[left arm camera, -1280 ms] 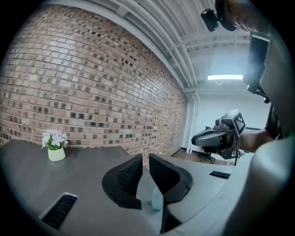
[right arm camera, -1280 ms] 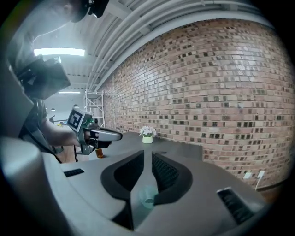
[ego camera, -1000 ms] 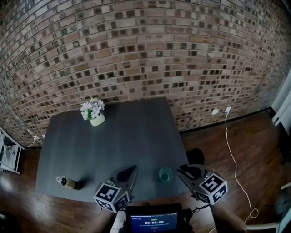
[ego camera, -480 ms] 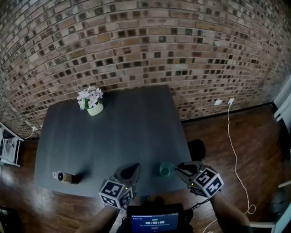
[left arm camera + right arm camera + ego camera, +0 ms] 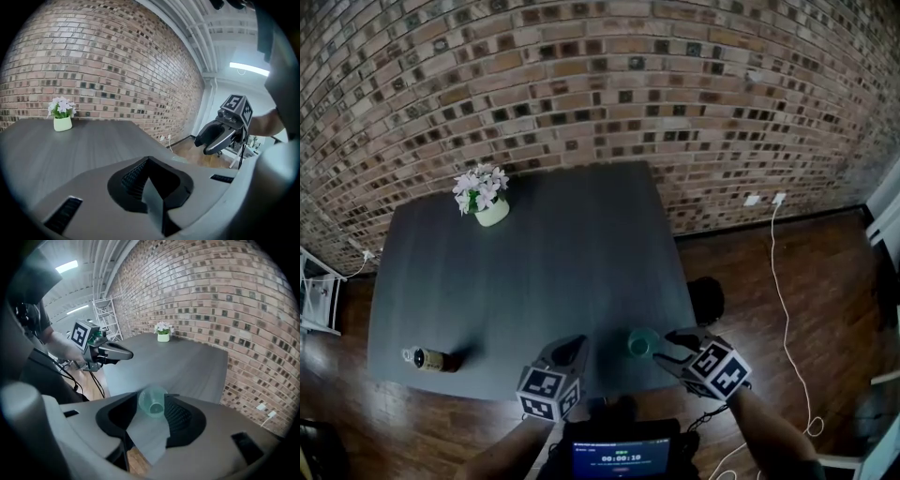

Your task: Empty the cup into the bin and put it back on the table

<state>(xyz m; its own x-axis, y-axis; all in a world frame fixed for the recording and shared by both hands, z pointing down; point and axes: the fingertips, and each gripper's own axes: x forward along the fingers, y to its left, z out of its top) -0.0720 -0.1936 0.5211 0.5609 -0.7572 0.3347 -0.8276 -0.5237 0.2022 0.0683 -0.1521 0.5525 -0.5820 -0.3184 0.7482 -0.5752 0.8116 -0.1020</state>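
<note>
Here, seen from above, a dark grey rectangular table (image 5: 534,272) stands against a red-brown brick wall (image 5: 600,94) on a dark wooden floor (image 5: 825,281). A person holds two grey two-jaw grippers over the table's near edge.

The small translucent teal plastic cup (image 5: 641,342) stands mouth up on the table, close to the near edge and towards the right. The right gripper (image 5: 661,345) points down at it from the right. Its jaws have just been opening and are now clearly apart. In the right gripper view the cup sits at their tips, between the two jaws, and the ribbed pads do not press on it.

The left gripper (image 5: 579,343) hovers just left of the cup, over the same edge. Its jaws are a little apart, and only bare tabletop shows between them.

At the far left corner of the table sits a pale pot of white and pink flowers (image 5: 492,208). Near the front left corner a small brown bottle (image 5: 431,357) lies on its side, well apart from the cup.

A dark rounded object (image 5: 705,300) rests on the floor just beside the table's right edge; what it is cannot be told. A white cable (image 5: 783,272) trails across the floor from the wall. A small lit screen (image 5: 619,457) sits at the bottom centre, near the person's forearms.
</note>
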